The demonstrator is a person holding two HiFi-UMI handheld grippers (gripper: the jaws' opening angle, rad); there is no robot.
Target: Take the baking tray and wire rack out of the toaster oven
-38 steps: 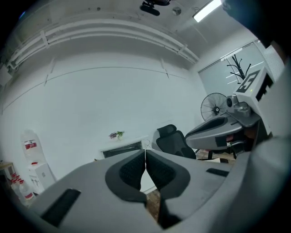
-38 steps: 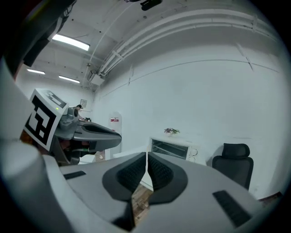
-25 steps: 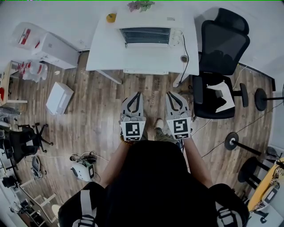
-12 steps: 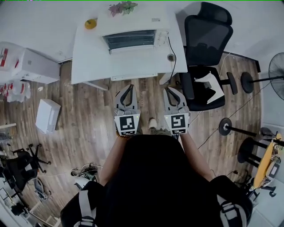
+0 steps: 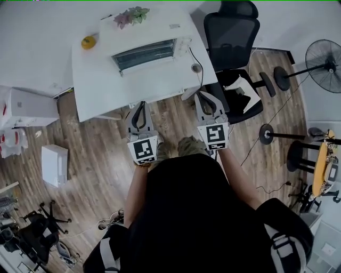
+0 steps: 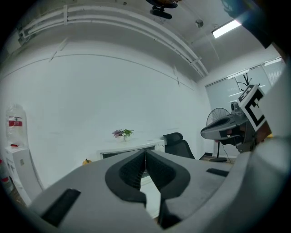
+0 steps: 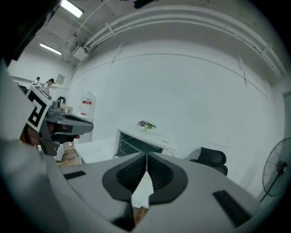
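A white toaster oven (image 5: 146, 49) stands on a white table (image 5: 106, 80) at the back; its dark front window shows faint bars inside, and I cannot make out the tray or rack separately. My left gripper (image 5: 139, 105) is shut and empty, just short of the table's front edge. My right gripper (image 5: 200, 96) is also shut and empty, beside the table's right corner. In the left gripper view the oven (image 6: 119, 151) lies beyond the shut left gripper (image 6: 145, 154). The right gripper view shows the oven (image 7: 135, 145) past the shut right gripper (image 7: 146, 158).
A potted plant (image 5: 131, 16) sits on the oven and a yellow fruit (image 5: 88, 41) lies left of it. A cable and round plug (image 5: 196, 67) lie on the table's right. A black office chair (image 5: 233, 48) stands to the right, a fan (image 5: 326, 57) farther right. White boxes (image 5: 54, 164) rest on the wooden floor.
The person has walked toward the table. Both grippers came nearer its front edge, staying shut. The head view has swung, so the table and oven now sit left of centre.
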